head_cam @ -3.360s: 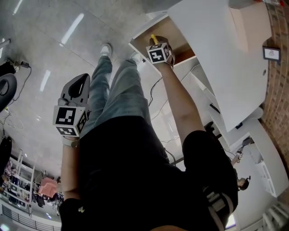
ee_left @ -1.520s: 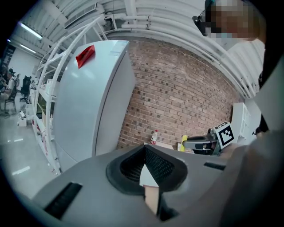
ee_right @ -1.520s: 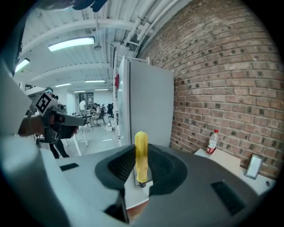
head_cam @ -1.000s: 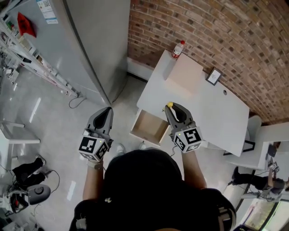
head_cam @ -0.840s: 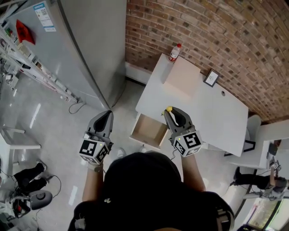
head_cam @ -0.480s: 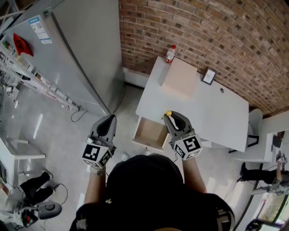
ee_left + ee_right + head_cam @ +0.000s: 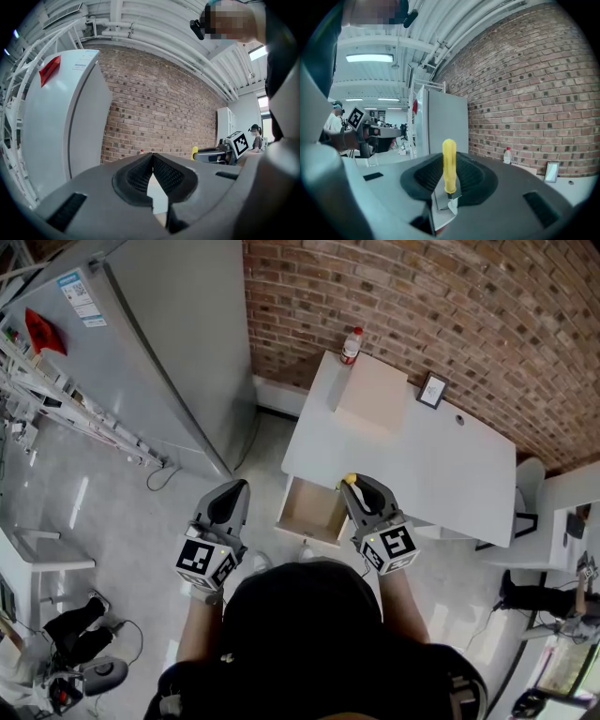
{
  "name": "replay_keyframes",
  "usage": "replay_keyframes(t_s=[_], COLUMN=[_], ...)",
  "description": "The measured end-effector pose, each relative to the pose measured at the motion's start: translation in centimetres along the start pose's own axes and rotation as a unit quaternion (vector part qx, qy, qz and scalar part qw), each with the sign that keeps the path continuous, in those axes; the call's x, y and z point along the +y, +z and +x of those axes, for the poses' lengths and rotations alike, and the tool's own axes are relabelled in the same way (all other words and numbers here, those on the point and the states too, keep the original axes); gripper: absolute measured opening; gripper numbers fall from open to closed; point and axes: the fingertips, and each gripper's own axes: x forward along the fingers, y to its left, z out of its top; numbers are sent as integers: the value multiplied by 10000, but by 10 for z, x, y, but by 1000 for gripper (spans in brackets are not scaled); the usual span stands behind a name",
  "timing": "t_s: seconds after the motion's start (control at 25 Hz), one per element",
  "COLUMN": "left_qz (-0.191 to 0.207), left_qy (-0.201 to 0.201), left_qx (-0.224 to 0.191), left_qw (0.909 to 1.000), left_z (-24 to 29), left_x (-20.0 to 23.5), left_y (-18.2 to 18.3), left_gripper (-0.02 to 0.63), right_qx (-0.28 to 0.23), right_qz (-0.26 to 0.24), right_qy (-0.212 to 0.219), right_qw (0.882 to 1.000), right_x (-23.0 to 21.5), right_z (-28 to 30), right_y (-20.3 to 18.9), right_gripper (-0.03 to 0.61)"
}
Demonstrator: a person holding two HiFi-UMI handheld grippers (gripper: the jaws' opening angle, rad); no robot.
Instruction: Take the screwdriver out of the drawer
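2 tongs: right tongs [image 7: 355, 487] tight on yellow screwdriver [image 7: 449, 164], left tongs [image 7: 152, 158] closed, empty

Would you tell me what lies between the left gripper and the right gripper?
The open drawer of the white table, seen in the head view between the left gripper and the right gripper, which holds the screwdriver.
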Motion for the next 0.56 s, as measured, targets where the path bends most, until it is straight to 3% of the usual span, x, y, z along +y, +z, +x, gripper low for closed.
replay_keyframes(t_s=[0.56], left_qz=[-99], left_qy=[54], left_qx=[120], left_qw=[9999], left_z=[-12], left_x=[1], left_y=[-12], left_gripper=[5], right_qx=[128], right_qz=[90], right_qy=[-128], right_qw=[9998], right_x=[1], right_z=[-3], right_y=[-9], right_gripper=[92])
